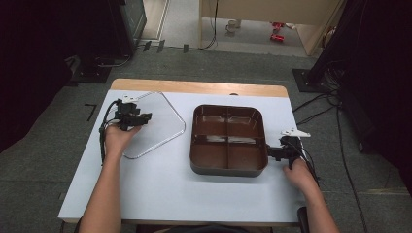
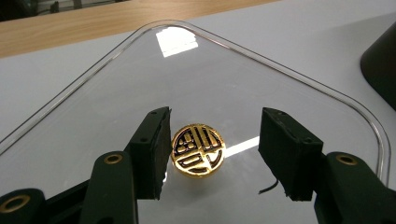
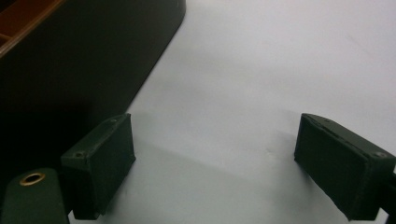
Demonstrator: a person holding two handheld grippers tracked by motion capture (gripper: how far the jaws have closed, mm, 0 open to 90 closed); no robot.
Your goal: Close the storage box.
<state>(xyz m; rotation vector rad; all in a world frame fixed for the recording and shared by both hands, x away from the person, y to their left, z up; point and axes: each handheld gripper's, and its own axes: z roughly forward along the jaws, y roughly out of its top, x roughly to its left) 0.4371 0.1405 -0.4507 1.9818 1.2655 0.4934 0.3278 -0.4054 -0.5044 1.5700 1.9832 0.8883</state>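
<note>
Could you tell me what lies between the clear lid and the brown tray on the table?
Nothing: in the high view, only bare white table separates the clear lid from the brown tray.

— What is getting cut off in the left gripper view?
— The clear plastic lid [image 2: 280, 93] is running past the bottom edge, and the dark brown compartment tray [image 2: 380, 65] is showing as a sliver at the right edge.
— And the right gripper view?
— That tray's top is running off the upper left corner.

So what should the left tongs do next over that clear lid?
Probably close a little further on the gold knob. It sits between the left tongs, one pad close beside it, the other still apart, so the clear lid cannot be lifted yet.
</note>
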